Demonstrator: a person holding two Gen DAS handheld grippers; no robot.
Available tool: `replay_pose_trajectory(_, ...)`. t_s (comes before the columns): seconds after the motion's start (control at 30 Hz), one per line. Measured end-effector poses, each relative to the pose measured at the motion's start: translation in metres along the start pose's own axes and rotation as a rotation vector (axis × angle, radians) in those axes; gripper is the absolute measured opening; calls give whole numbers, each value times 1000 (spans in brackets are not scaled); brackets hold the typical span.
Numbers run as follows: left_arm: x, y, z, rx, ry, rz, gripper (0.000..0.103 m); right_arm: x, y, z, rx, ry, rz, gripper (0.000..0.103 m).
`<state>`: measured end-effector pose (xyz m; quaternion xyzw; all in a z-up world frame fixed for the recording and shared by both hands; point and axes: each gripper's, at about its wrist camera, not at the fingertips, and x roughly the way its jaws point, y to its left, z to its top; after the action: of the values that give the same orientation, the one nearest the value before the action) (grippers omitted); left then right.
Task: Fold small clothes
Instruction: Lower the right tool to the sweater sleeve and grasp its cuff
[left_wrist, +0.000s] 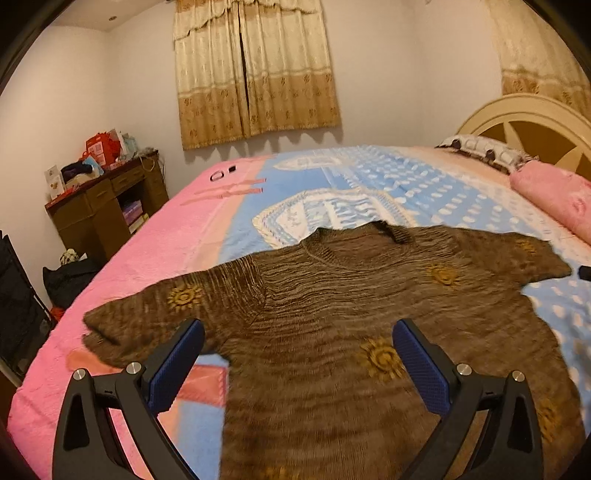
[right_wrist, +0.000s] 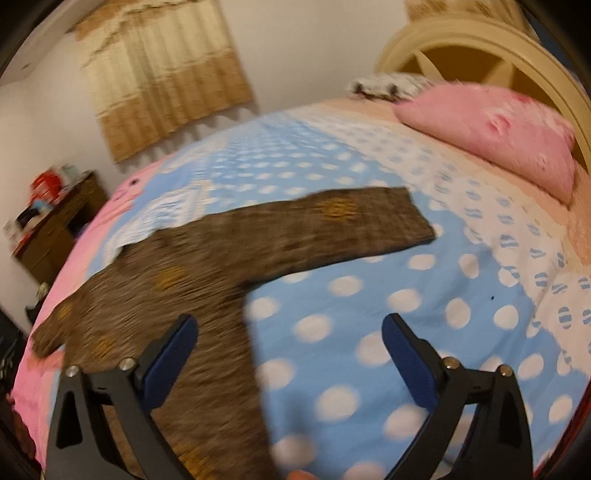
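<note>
A brown knitted sweater (left_wrist: 332, 295) with yellow sun motifs lies spread flat on the bed, both sleeves stretched out sideways. My left gripper (left_wrist: 297, 332) hovers open above its lower body, blue pads wide apart and holding nothing. In the right wrist view the sweater (right_wrist: 207, 266) shows its right sleeve reaching toward the pillow side. My right gripper (right_wrist: 288, 328) is open over the sweater's right side edge, one finger above the knit and the other above the bedspread. This view is motion-blurred.
The bedspread (left_wrist: 424, 184) is blue with white dots and pink borders. A pink pillow (right_wrist: 491, 136) lies by the cream headboard (right_wrist: 480, 48). A wooden desk (left_wrist: 107, 206) stacked with clutter stands left of the bed. A small dark object (left_wrist: 585, 272) lies near the right sleeve.
</note>
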<state>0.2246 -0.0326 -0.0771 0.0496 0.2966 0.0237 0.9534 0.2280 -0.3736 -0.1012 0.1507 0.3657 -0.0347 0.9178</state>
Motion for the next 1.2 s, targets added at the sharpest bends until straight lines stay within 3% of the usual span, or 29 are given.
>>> replay_pose_trajectory(0.23, 55, -6, 9, -48, 55, 6, 102, 57, -79, 38, 162, 69, -88, 85)
replay_pose_trajectory(0.43, 81, -14, 6, -31, 92, 13, 102, 77, -124, 59, 242, 63, -148, 80)
replay_pose_trajectory(0.63, 100, -15, 0, -38, 134, 16, 102, 91, -139, 68, 258, 55, -147, 75)
replay_pose_trajectory(0.9, 103, -13, -1, -51, 143, -17, 102, 119, -126, 80, 217, 77, -102, 62)
replay_pose_trajectory(0.93, 103, -12, -1, -56, 146, -20, 102, 120, -126, 81, 212, 76, -103, 52)
replay_pose_trajectory(0.97, 104, -11, -2, -62, 150, -22, 102, 123, -126, 82, 214, 84, -89, 22)
replay_pose_trajectory(1.2, 106, -5, -3, -101, 158, -45, 102, 118, -99, 90, 162, 76, -12, 17)
